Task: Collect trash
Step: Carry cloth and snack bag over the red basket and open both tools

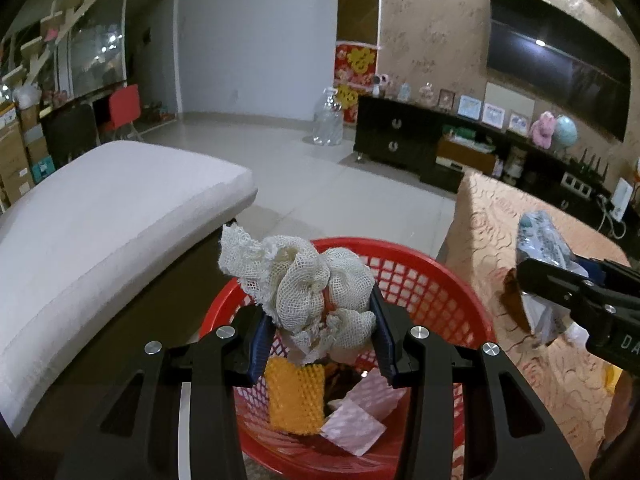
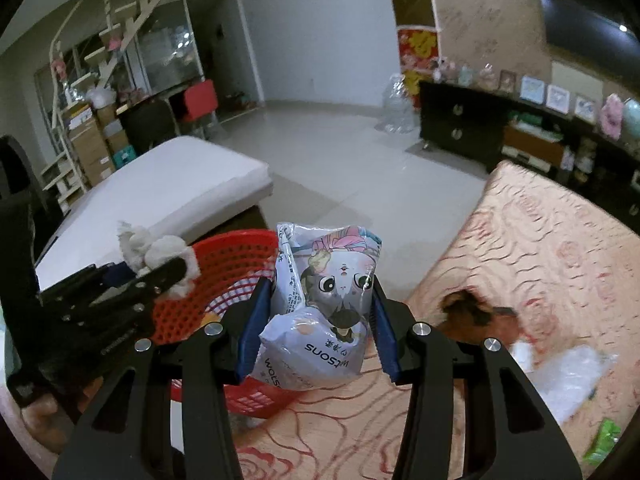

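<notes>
One red plastic lattice basket [image 1: 420,280], one crumpled white mesh cloth [image 1: 304,276] and one printed plastic wipes packet [image 2: 328,300] were counted.

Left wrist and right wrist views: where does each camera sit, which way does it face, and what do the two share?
Left wrist: sits on the left claw, looking forward and down into the red basket; its own fingers grip a white mesh cloth, and the right claw shows at the right edge.
Right wrist: sits on the right claw, facing forward and down past the patterned table; its fingers grip a printed wipes packet, with the left claw at left.
Shared: basket, cloth, packet, table, white cushion, black cabinet.
</notes>
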